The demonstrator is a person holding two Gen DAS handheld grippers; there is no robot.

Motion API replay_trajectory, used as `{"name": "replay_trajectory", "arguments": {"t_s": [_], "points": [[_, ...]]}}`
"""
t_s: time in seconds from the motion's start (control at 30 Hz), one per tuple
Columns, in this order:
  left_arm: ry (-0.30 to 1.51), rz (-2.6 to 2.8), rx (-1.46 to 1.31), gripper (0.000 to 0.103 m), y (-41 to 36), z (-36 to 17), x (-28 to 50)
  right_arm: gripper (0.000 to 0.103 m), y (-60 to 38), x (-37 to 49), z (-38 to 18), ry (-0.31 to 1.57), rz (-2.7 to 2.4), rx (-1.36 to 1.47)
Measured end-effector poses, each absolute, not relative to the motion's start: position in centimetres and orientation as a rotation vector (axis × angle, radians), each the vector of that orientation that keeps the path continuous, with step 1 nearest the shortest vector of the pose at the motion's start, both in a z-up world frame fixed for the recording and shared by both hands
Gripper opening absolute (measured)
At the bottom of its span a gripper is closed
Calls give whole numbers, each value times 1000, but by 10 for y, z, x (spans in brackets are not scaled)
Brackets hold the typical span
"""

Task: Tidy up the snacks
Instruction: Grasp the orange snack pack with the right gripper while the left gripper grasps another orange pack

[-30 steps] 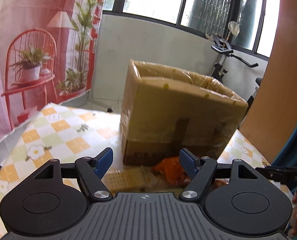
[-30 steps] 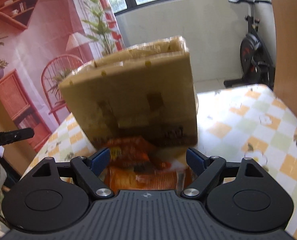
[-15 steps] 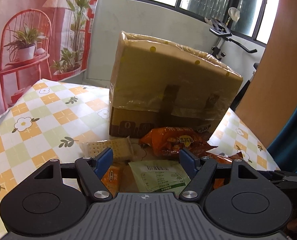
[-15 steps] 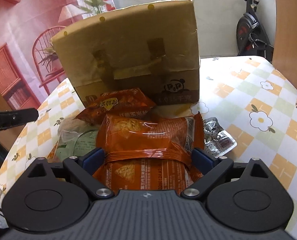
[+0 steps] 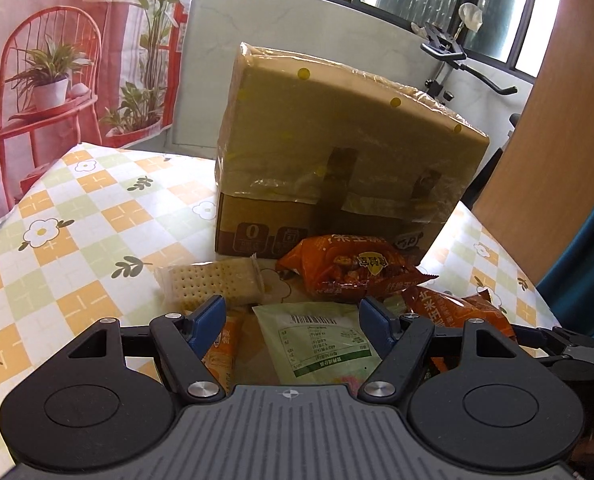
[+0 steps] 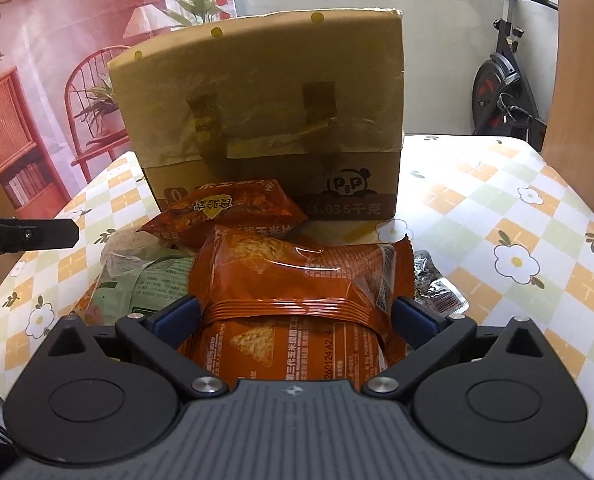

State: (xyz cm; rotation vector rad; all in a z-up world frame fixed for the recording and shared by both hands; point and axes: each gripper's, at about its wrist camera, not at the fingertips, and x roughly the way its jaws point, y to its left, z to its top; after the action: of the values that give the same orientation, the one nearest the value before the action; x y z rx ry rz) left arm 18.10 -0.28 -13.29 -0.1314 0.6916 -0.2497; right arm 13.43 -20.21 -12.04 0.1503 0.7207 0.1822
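**Both grippers down at the snack pile, right one just opened up wide**

Checked orange-green-and-white flowered tablecloth (image 6: 517, 208) covers the table, with a pink printed backdrop and an exercise bike behind it, and everything that matters sits in one heap at the front.

Right gripper (image 6: 295, 314) first: its jaws have just been opening and now stand as wide as I've seen them, and the big shiny orange corn-chip bag (image 6: 301, 280) lies right between the blue pads. The pads look to be beside the bag's edges rather than squeezing it, so I'd call it not gripped yet. A second ago this view was mostly box with a blurry bit of orange; now the camera looks down on the whole pile, so the hand has dropped in close.

Left gripper (image 5: 293, 322) is partly open with nothing held. Just past its tips lies the pale green flat packet with a barcode (image 5: 325, 340), then the clear-wrapped stack of square crackers (image 5: 213, 280) to the left and the smaller orange-red snack pouch (image 5: 349, 272) ahead. It has come down too.

Behind all of it stands the tall brown cardboard box wrapped in yellowish dotted plastic (image 6: 265, 116), the snacks lying at its base.

My read: approach done, the grab comes next, probably the corn-chip bag going into the box.
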Motion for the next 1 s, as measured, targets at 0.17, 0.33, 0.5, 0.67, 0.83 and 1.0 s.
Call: {"name": "replay_trajectory", "arguments": {"t_s": [0.17, 0.33, 0.5, 0.67, 0.83, 1.0], "points": [[717, -253, -125, 75, -5, -136, 181, 103, -201, 129, -126, 686, 187, 136], [715, -253, -130, 75, -5, -136, 181, 101, -198, 127, -127, 671, 193, 116], [731, -252, -144, 75, -5, -137, 184, 86, -201, 124, -125, 652, 200, 97], [737, -263, -138, 75, -9, -136, 187, 82, -210, 122, -123, 644, 215, 131], [746, -296, -154, 76, -12, -134, 197, 79, -213, 122, -115, 608, 216, 141], [747, -342, -182, 80, -23, -131, 215, 78, -223, 125, -110, 568, 196, 157]]}}
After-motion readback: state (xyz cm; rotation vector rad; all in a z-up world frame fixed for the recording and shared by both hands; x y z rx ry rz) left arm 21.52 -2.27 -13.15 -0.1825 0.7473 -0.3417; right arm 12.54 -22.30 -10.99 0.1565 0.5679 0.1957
